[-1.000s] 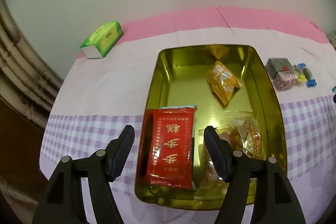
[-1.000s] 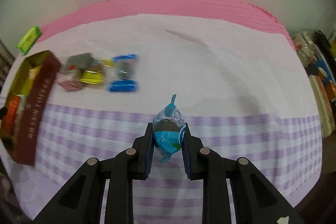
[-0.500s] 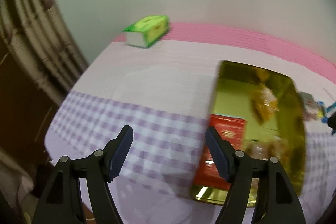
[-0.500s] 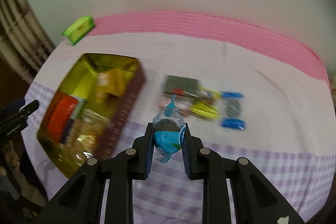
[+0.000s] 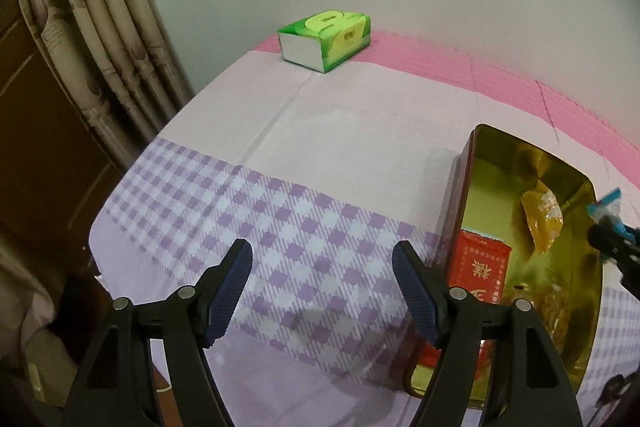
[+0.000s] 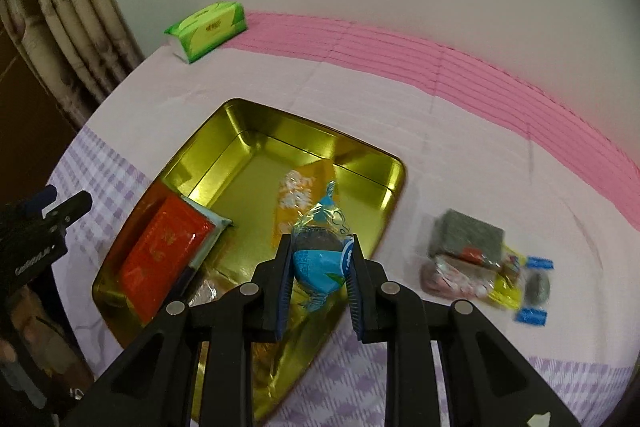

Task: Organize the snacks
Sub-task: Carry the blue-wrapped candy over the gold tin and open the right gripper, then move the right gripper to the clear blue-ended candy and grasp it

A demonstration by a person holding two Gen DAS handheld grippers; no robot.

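Note:
A gold tin tray (image 6: 240, 115) lies on the table and holds a red packet (image 6: 164, 247), an orange packet (image 6: 296, 199) and clear-wrapped snacks. My right gripper (image 6: 320, 259) is shut on a blue-wrapped snack (image 6: 320, 251) and holds it above the tray's near right part. My left gripper (image 5: 322, 291) is open and empty over the checked cloth, left of the tray (image 5: 472, 163). The right gripper's tip with the blue wrapper (image 5: 606, 211) shows at the right edge of the left wrist view.
A green tissue box (image 6: 206, 29) stands at the table's far left by the wall; it also shows in the left wrist view (image 5: 326, 39). Several loose wrapped snacks (image 6: 480, 263) lie right of the tray. A curtain (image 5: 100, 39) hangs at the left table edge.
My right gripper has carried the blue-wrapped snack leftward from the open cloth to above the tray. My left gripper has swung left, away from the tray.

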